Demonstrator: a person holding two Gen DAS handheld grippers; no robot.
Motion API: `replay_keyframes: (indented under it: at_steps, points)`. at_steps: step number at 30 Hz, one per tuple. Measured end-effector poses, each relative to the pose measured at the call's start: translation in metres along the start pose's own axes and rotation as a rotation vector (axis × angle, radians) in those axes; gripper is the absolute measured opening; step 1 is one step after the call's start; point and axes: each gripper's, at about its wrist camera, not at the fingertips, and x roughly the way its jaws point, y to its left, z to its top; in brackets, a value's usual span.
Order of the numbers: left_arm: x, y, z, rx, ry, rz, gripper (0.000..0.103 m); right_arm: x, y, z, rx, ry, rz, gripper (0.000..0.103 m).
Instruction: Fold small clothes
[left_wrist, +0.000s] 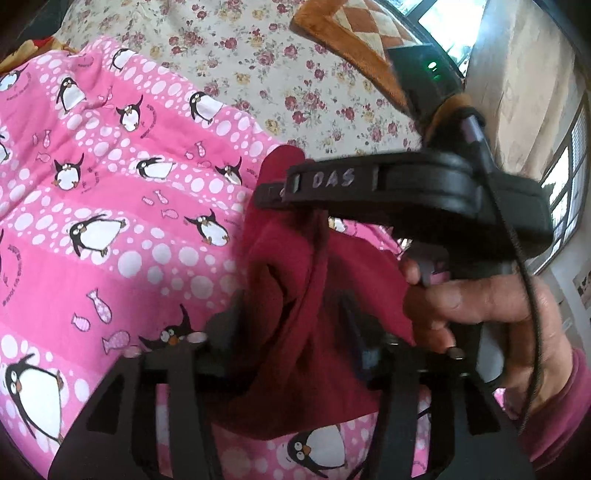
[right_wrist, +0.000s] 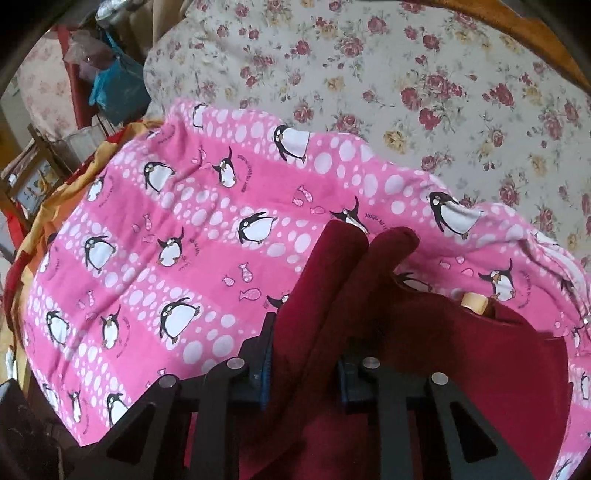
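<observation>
A dark red garment (left_wrist: 295, 302) hangs bunched between my two grippers, above a pink penguin-print blanket (left_wrist: 110, 206). My left gripper (left_wrist: 295, 332) is shut on the red garment; its fingertips are buried in the cloth. The right gripper (left_wrist: 291, 184) shows in the left wrist view, held by a hand (left_wrist: 480, 306), its jaws closed on the garment's upper edge. In the right wrist view the red garment (right_wrist: 461, 354) fills the jaws of my right gripper (right_wrist: 306, 350) and drapes to the right over the pink blanket (right_wrist: 184, 258).
A floral bedsheet (right_wrist: 406, 74) lies beyond the blanket. A brown checkered cushion (left_wrist: 354, 33) sits at the far right. Orange-yellow cloth (right_wrist: 48, 206) and cluttered furniture (right_wrist: 107, 85) are at the left edge. A window (left_wrist: 561, 192) is on the right.
</observation>
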Motion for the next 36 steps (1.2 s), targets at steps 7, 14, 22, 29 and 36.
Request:
replay_keyframes:
  at_steps: [7,14,22,29,36]
  points:
    - [0.000,-0.010,-0.005,0.012,0.016,-0.003,0.030,-0.020,-0.014,-0.007,0.029,-0.031,0.046,0.024]
    - [0.003,-0.079,-0.005,0.111,0.067,-0.092,0.022,-0.072,-0.050,-0.018,-0.002,-0.070,0.020,0.023]
    - [0.069,-0.174,-0.022,0.219,0.198,-0.175,0.019,-0.120,-0.143,-0.049,0.052,-0.092,-0.103,0.019]
    - [0.121,-0.210,-0.053,0.262,0.285,-0.168,0.019,-0.108,-0.217,-0.083,0.178,-0.066,-0.152,0.018]
    - [0.116,-0.199,-0.057,0.246,0.352,-0.188,0.037,-0.074,-0.248,-0.105,0.293,-0.042,-0.156,0.019]
